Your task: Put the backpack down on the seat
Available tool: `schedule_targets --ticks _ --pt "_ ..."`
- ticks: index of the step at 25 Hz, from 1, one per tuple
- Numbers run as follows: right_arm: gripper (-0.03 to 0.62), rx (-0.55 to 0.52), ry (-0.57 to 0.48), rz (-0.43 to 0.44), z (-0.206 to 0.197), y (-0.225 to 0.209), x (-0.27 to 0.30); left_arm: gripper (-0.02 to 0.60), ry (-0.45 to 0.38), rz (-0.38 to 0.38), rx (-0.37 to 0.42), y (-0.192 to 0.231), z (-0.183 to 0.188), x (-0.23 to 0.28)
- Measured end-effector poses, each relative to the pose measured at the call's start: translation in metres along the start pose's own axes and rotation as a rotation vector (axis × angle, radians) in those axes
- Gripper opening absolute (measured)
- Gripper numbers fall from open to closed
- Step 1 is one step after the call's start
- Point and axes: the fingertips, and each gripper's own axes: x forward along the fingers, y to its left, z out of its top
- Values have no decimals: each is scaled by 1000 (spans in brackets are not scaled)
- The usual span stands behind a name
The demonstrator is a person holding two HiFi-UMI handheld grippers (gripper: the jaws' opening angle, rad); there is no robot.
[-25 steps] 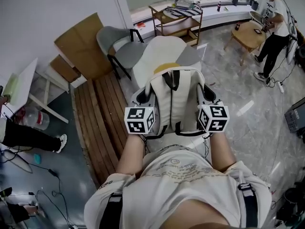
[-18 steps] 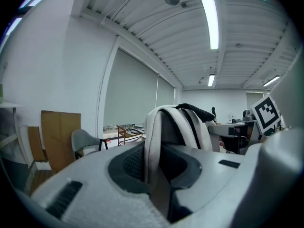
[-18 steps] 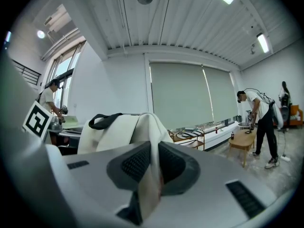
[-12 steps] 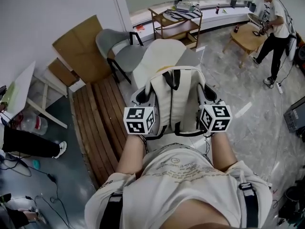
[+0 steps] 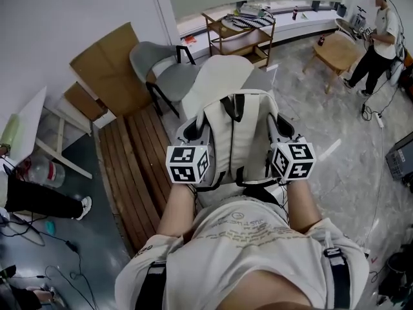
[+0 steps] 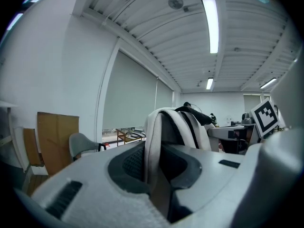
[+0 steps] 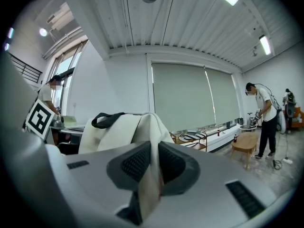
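In the head view I hold a cream backpack (image 5: 237, 141) with black trim upright, just above a cream chair (image 5: 216, 76) whose seat lies beyond it. My left gripper (image 5: 193, 131) is shut on the backpack's left shoulder strap (image 6: 153, 141). The strap runs up between its dark pads (image 6: 130, 163) in the left gripper view. My right gripper (image 5: 279, 128) is shut on the right strap (image 7: 151, 175), which is pinched between its pads (image 7: 135, 163). The bag's black top handle (image 7: 107, 119) shows in the right gripper view. The seat under the bag is hidden.
A grey chair (image 5: 161, 70) and leaning cardboard sheets (image 5: 106, 60) stand to the left, beside a wooden slatted strip (image 5: 139, 166). A wooden shelf cart (image 5: 239, 28) is behind. A low wooden table (image 5: 339, 47) and a standing person (image 5: 381, 37) are at back right.
The backpack and both grippers have hardly shifted. The person at the back right has stepped farther to the right.
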Motion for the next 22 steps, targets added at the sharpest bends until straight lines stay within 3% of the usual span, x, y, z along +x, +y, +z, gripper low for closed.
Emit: schedule_targets --ticks 11,22 --pt "60 34 19 56 5 -35 60 64 23 22 -12 15 11 58" --pt "60 29 12 115 28 -103 128 64 24 77 -9 17 32 147"
